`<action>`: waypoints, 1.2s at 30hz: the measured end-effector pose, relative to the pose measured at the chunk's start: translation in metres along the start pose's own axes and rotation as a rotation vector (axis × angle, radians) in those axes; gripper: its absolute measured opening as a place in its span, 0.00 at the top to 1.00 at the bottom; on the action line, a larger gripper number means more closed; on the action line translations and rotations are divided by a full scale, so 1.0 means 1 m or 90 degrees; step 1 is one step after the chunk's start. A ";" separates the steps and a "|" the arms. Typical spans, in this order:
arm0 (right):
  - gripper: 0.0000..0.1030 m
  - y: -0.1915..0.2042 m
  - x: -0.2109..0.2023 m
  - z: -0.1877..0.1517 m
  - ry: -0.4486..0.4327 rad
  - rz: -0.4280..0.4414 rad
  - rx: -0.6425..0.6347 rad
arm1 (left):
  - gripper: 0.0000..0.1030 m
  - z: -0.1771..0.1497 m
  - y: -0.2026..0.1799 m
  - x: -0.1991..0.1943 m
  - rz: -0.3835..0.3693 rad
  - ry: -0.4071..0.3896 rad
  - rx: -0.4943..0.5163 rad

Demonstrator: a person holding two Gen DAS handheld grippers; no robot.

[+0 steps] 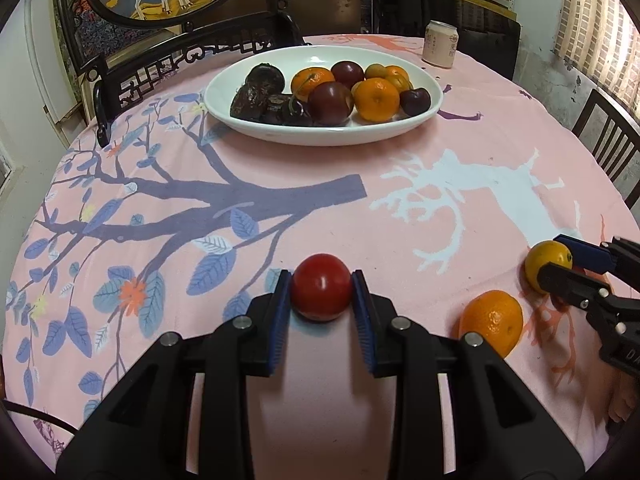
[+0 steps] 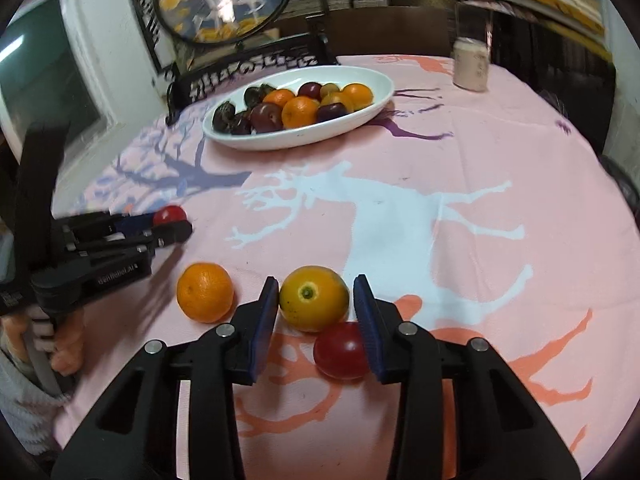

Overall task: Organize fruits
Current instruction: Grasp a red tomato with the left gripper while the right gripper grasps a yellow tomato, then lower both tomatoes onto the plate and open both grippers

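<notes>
The left gripper [image 1: 321, 294] has its fingers pressed on both sides of a red fruit [image 1: 321, 293], low in the middle of the left view. The fruit looks held.

The right gripper [image 2: 316, 300] has its fingers on each side of a yellow-orange fruit [image 2: 314, 297], low in the middle of the right view. The left finger touches it. A thin gap shows by the right finger, so I cannot tell if it is gripped yet.

Another red fruit [image 2: 343, 350] sits just below it, touching it. An orange [image 2: 205, 292] lies near, to the left.

The white bowl [image 1: 224, 76] with many fruits in it is well apart, at the top of both views, on the pink tabletop [image 1: 400, 160].

I think this is the picking-up step. Next, each fruit needs lifting and carrying up to the bowl. The right fingers should squeeze only the yellow-orange one and not push the red fruit.
</notes>
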State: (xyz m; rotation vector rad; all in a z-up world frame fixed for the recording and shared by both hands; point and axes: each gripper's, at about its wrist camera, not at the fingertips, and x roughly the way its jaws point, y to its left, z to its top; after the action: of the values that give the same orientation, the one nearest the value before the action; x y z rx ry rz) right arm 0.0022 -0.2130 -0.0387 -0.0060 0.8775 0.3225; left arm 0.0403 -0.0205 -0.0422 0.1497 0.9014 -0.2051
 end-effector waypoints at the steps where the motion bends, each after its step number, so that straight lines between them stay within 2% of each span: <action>1: 0.61 0.005 0.002 0.001 0.007 -0.019 -0.026 | 0.70 0.000 -0.001 0.000 -0.001 0.001 0.003; 4: 0.65 0.011 0.007 0.001 0.021 -0.062 -0.097 | 0.71 0.001 -0.003 0.000 -0.003 0.002 0.008; 8: 0.66 -0.001 0.000 0.008 0.021 -0.038 -0.086 | 0.71 0.016 0.005 -0.004 -0.038 0.002 -0.014; 10: 0.66 -0.007 -0.006 0.022 0.003 -0.028 -0.061 | 0.71 0.034 0.009 -0.008 -0.035 -0.014 -0.016; 13: 0.66 -0.013 -0.013 0.056 -0.037 -0.016 -0.024 | 0.71 0.069 0.014 -0.013 0.002 -0.051 -0.010; 16: 0.66 -0.016 -0.007 0.100 -0.080 -0.007 0.015 | 0.71 0.102 0.020 -0.005 0.014 -0.073 -0.027; 20: 0.66 -0.014 0.029 0.148 -0.105 0.031 0.067 | 0.70 0.127 0.030 0.019 0.055 -0.089 -0.059; 21: 0.65 -0.013 0.037 0.155 -0.104 0.037 0.072 | 0.59 0.130 0.035 0.026 0.065 -0.089 -0.073; 22: 0.65 -0.012 0.050 0.163 -0.101 0.044 0.077 | 0.31 0.133 0.042 0.033 0.073 -0.085 -0.094; 23: 0.65 -0.011 0.063 0.169 -0.100 0.057 0.083 | 0.22 0.134 0.048 0.035 0.074 -0.087 -0.105; 27: 0.59 -0.012 0.077 0.168 -0.096 0.077 0.088 | 0.20 0.130 0.061 0.029 0.050 -0.105 -0.103; 28: 0.56 -0.015 0.071 0.165 -0.107 0.080 0.093 | 0.19 0.130 0.065 0.025 0.049 -0.120 -0.110; 29: 0.45 -0.020 0.062 0.162 -0.125 0.081 0.103 | 0.19 0.130 0.068 0.023 0.047 -0.126 -0.120; 30: 0.39 -0.023 0.055 0.160 -0.138 0.080 0.109 | 0.19 0.131 0.072 0.023 0.044 -0.124 -0.131; 32: 0.39 -0.027 0.039 0.158 -0.160 0.080 0.111 | 0.19 0.128 0.076 0.023 0.032 -0.112 -0.145; 36: 0.38 -0.031 0.025 0.146 -0.170 0.086 0.119 | 0.19 0.111 0.073 0.019 0.064 -0.102 -0.126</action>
State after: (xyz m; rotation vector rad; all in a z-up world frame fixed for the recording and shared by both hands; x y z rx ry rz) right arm 0.1355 -0.2160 0.0324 0.2650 0.6407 0.3580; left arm 0.1539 0.0239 0.0137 -0.0051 0.7478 -0.0327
